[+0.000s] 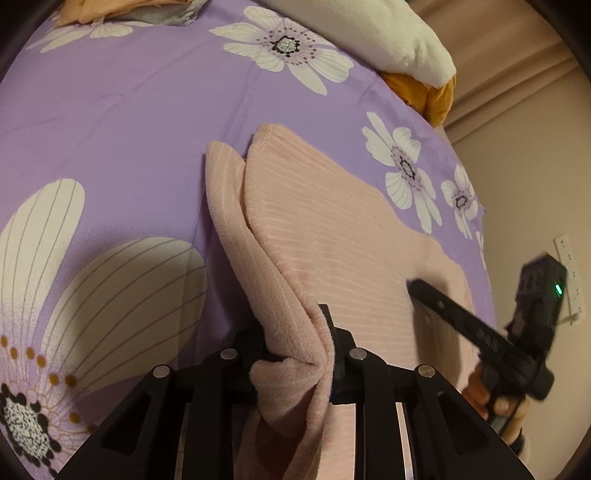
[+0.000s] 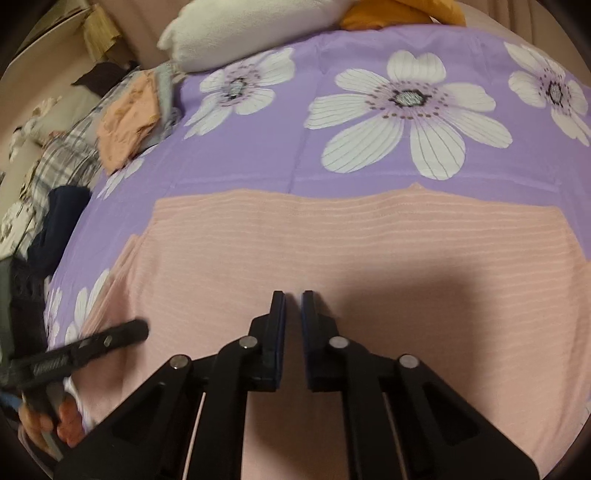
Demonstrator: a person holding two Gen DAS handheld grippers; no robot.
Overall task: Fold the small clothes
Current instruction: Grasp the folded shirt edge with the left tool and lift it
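left wrist view has the left gripper (image 1: 295, 354) clamped on a bunched edge of the pink garment (image 1: 332, 229), lifting it so a doubled flap stands up off the purple flowered bedsheet (image 1: 122, 129). the rest of the garment lies flat to the right, spread across the near part of the bed. right wrist view shows the right gripper (image 2: 293, 306) low over the garment's near middle, its jaws nearly together with a thin gap and nothing between them; whether it presses the cloth i cannot tell. a pile of other clothes (image 2: 125, 122) sits far left, a white pillow (image 2: 236, 33) at the far edge.

risk, as i judge it: the pinch holds a loose bunch, so layers could slip out unevenly and leave a crooked fold. with nothing pinning the flat part, pulling the flap over could drag the whole garment along the sheet.
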